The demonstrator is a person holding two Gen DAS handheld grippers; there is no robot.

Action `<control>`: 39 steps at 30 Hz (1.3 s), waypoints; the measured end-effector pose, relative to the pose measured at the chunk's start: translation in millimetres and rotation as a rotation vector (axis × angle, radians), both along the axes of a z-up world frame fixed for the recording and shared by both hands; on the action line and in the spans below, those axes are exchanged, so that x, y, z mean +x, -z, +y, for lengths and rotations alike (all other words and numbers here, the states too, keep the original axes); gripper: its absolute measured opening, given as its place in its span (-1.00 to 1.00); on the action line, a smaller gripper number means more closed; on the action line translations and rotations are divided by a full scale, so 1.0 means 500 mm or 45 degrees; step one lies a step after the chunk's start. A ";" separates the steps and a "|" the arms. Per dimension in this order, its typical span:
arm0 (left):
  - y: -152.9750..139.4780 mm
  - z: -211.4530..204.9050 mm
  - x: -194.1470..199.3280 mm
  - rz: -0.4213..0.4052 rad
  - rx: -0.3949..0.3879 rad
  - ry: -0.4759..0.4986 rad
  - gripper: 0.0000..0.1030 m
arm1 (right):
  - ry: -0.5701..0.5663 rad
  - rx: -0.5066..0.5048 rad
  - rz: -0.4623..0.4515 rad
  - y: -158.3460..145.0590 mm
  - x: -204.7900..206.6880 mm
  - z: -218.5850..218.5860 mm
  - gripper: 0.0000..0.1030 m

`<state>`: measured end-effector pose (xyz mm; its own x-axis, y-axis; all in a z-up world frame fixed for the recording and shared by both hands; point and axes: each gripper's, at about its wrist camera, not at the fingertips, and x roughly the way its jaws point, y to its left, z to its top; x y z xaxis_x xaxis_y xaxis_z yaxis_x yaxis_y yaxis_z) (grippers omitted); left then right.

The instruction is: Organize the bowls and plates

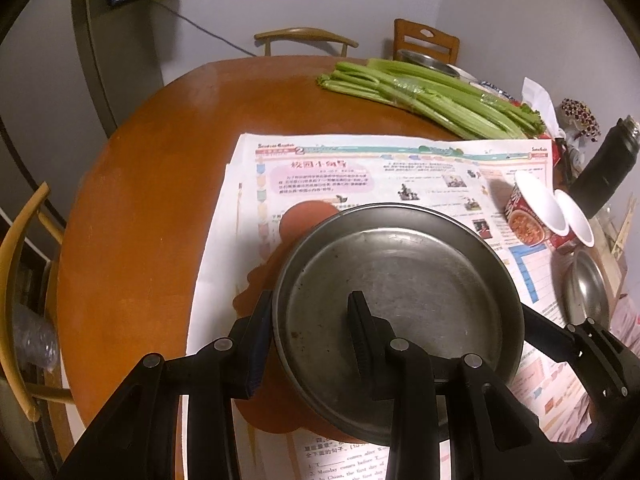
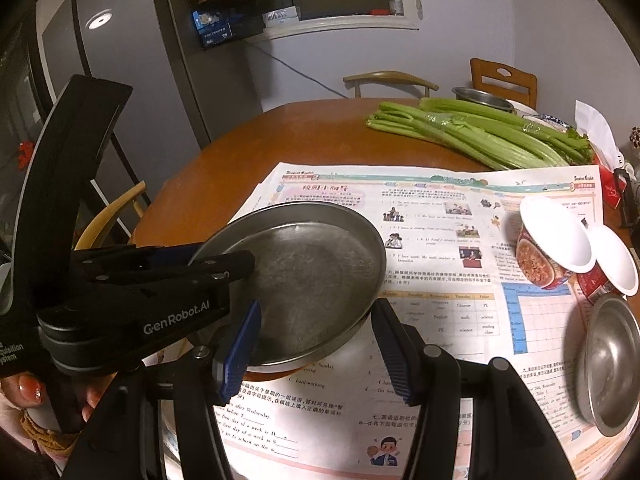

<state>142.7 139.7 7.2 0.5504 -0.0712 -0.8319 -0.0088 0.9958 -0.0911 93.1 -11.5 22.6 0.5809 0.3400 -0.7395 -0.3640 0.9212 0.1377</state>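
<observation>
A round steel plate (image 1: 400, 280) is held just above the newspaper, with an orange plate (image 1: 304, 220) under it. My left gripper (image 1: 312, 320) is shut on the steel plate's near-left rim, one finger outside and one inside. In the right wrist view the same steel plate (image 2: 312, 280) shows with the left gripper (image 2: 228, 268) clamped on its left edge. My right gripper (image 2: 316, 340) is open, its fingers astride the plate's near rim without touching. A small steel bowl (image 2: 612, 364) lies at the right, also seen in the left wrist view (image 1: 586, 288).
Two paper noodle cups (image 2: 552, 248) lie tipped beside the steel bowl. Celery (image 2: 480, 132) and another steel bowl (image 2: 482, 98) sit at the far side of the round wooden table (image 1: 140, 220). A dark flask (image 1: 608, 168) stands at the right. Chairs ring the table.
</observation>
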 end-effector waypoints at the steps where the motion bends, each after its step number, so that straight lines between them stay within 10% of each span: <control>1: 0.004 -0.001 0.001 0.003 0.008 -0.002 -0.29 | -0.003 -0.001 0.006 0.003 0.000 0.000 0.12; 39: -0.038 0.006 -0.038 -0.094 -0.017 -0.015 -0.18 | -0.051 0.065 0.030 0.010 0.001 -0.010 0.12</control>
